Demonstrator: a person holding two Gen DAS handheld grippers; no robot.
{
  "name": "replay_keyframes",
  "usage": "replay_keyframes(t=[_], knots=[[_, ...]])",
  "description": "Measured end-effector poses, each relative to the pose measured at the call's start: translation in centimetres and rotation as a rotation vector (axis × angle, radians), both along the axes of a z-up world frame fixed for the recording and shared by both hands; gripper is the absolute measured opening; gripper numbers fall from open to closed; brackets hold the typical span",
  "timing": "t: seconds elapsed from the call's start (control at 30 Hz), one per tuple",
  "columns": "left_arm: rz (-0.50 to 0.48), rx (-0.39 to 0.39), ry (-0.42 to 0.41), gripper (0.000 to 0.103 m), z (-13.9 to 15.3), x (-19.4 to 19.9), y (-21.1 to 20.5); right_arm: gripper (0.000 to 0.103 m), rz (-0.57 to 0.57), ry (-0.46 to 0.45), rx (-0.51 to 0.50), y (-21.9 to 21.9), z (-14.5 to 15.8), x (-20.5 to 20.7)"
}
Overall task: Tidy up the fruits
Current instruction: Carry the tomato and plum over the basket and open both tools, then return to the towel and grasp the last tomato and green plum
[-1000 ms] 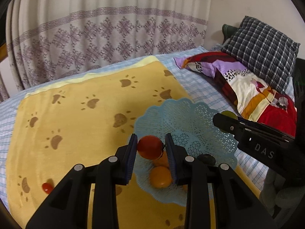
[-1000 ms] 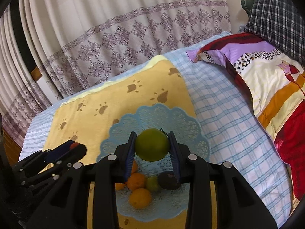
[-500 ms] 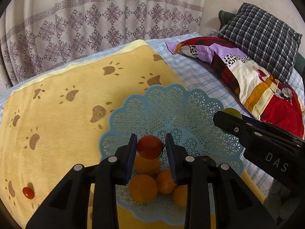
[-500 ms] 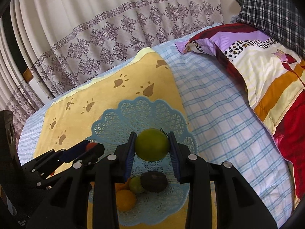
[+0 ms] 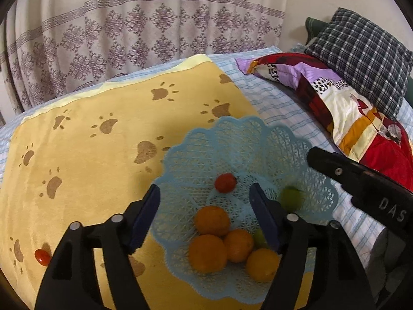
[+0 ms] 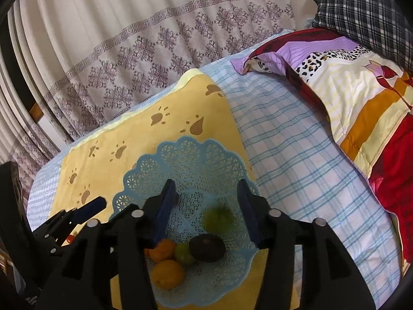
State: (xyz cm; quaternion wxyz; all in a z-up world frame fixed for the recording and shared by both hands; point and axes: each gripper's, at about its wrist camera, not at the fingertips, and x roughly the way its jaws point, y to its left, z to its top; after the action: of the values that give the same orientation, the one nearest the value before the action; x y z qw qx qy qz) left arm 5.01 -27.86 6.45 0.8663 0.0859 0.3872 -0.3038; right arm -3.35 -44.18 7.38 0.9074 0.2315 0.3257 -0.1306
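A light blue lattice basket (image 5: 232, 139) lies on a yellow paw-print blanket (image 5: 90, 155). My left gripper (image 5: 204, 211) is open above it. A red tomato (image 5: 225, 183) lies in the basket ahead of the fingers, with several oranges (image 5: 207, 253) below. My right gripper (image 6: 206, 206) is open over the same basket (image 6: 185, 155). A blurred green fruit (image 6: 218, 217) is beneath it, beside a dark avocado (image 6: 207, 247), a small green fruit (image 6: 183, 254) and oranges (image 6: 167, 273). The green fruit also shows in the left wrist view (image 5: 290, 197). A small red tomato (image 5: 42, 257) lies on the blanket, left.
A patterned quilt (image 5: 348, 111) and a plaid pillow (image 5: 361, 51) lie at the right on a blue checked sheet (image 6: 296, 160). A curtain (image 5: 129, 38) hangs behind the bed. The right gripper's arm (image 5: 361, 183) crosses the left wrist view at the right.
Both grippers have opened. The left let go of the red tomato and the right let go of the green fruit; both fruits now lie in the basket.
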Motion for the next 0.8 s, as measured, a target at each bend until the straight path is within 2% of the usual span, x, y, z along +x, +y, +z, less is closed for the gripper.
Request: replay_keyframes(t=[0.07, 0.23, 0.47, 0.57, 0.8], knots=[[0.015, -0.003, -0.002, 0.08, 0.2, 0.1, 0.5, 0.052, -0.006, -0.006, 0.003, 0.0, 0.1, -0.1], [0.033, 0.0, -0.009, 0.085, 1.0, 0.2, 1.5, 0.052, -0.019, -0.014, 0.0, 0.1, 0.3, -0.3], [0.053, 0.004, -0.031, 0.085, 2.0, -0.1, 3.1, 0.053, -0.02, -0.024, -0.031, 0.8, 0.6, -0.5], [0.061, 0.004, -0.04, 0.085, 2.5, -0.4, 4.0, 0.059, -0.018, -0.036, -0.053, 1.4, 0.9, -0.6], [0.1, 0.006, -0.051, 0.085, 3.4, -0.5, 6.8, 0.06, 0.024, -0.042, -0.101, 3.6, 1.1, -0.5]])
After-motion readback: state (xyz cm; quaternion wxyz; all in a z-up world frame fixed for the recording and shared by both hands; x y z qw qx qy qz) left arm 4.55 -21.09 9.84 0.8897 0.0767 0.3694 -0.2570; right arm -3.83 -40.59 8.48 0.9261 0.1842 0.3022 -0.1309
